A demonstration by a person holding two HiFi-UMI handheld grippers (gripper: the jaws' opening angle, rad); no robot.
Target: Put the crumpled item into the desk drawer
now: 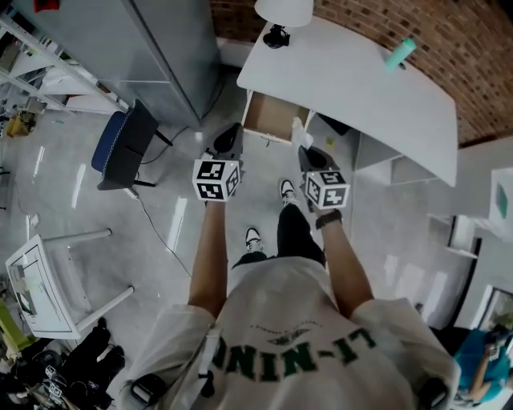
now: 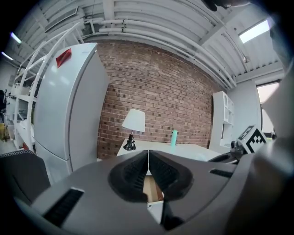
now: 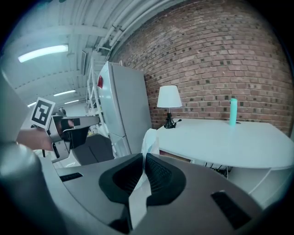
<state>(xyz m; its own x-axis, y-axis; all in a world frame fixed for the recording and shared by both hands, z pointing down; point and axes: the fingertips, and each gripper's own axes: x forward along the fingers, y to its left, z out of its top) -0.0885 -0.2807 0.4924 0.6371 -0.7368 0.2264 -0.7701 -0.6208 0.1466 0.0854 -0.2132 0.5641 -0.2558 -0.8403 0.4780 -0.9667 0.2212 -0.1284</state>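
My right gripper is shut on a white crumpled sheet, which sticks up past the pads; it also shows as a pale scrap in the head view. The desk drawer stands pulled out under the white desk, its wooden inside showing, just ahead of both grippers. In the left gripper view the drawer peeks out below the jaws. My left gripper is shut with nothing in it, held level with the right one and a little to its left.
A lamp and a teal bottle stand on the desk. A tall grey cabinet rises to the left of the drawer, with a dark chair beside it. A white side table is at lower left, white shelving at right.
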